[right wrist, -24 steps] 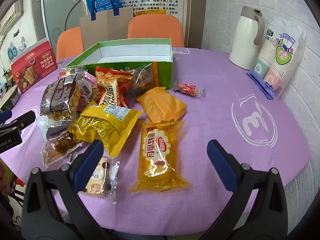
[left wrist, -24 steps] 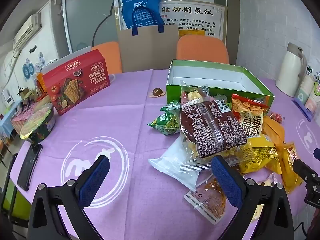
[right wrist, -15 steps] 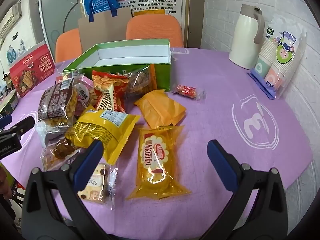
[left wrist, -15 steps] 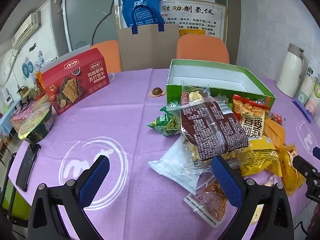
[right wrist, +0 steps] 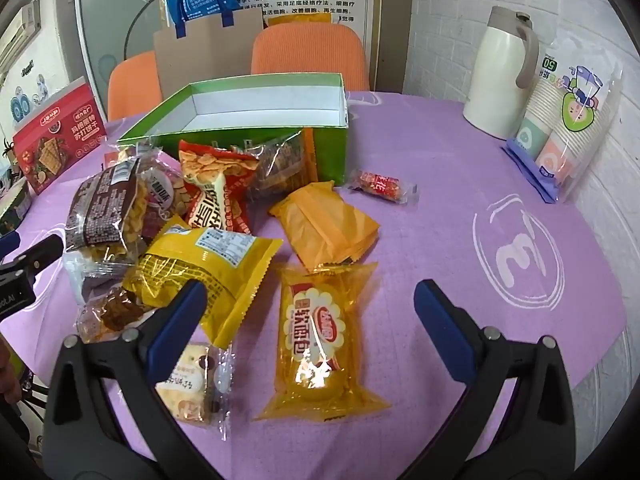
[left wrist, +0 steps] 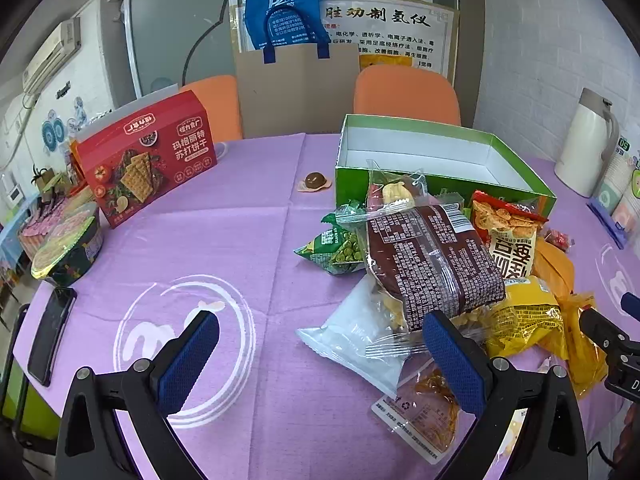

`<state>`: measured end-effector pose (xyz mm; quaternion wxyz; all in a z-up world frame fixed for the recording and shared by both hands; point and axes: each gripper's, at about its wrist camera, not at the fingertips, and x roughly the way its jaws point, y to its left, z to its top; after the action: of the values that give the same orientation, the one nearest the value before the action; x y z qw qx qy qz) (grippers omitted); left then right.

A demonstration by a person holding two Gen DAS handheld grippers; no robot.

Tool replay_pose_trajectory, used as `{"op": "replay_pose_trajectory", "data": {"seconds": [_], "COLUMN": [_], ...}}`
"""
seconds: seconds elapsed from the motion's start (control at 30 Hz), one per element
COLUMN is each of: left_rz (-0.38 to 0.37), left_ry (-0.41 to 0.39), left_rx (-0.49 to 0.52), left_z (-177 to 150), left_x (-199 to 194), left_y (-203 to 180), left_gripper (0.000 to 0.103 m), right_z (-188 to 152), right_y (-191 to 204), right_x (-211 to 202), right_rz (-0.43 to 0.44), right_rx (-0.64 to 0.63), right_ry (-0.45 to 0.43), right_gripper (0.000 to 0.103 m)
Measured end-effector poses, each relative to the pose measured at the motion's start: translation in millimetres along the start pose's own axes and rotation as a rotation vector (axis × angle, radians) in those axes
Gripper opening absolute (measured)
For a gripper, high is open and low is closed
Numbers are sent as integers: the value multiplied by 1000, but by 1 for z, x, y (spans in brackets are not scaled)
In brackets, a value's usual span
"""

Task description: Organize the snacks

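- A woven purple cloth covered the round surface (left wrist: pixel 248 240), creased in squares.
- Crinkly plastic snack packets (right wrist: pixel 224 240) lay heaped just before the open green cardboard box (right wrist: pixel 328 148), its inside white.
- A glossy orange bread packet (right wrist: pixel 320 336) lay flat between the right gripper (right wrist: pixel 308 312) fingers, spread wide, untouched.
- The left gripper (left wrist: pixel 320 344) fingers stood wide, holding nothing.
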<state>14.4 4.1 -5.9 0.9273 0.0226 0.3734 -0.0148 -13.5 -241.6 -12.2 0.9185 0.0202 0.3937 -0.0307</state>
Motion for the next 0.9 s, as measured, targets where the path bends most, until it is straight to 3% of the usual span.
{"op": "replay_pose_trajectory", "data": {"seconds": [0.9], "left_rz": [-9], "left_ry": [-1], "left_rx": [13], "left_z": [5], "left_x": [0], "left_y": [-5], "left_gripper": [103], "right_z": [1], "right_y": [-4], "right_x": [5], "right_rz": [2], "right_rx": [13], "right_ry": [14], "right_gripper": [103]}}
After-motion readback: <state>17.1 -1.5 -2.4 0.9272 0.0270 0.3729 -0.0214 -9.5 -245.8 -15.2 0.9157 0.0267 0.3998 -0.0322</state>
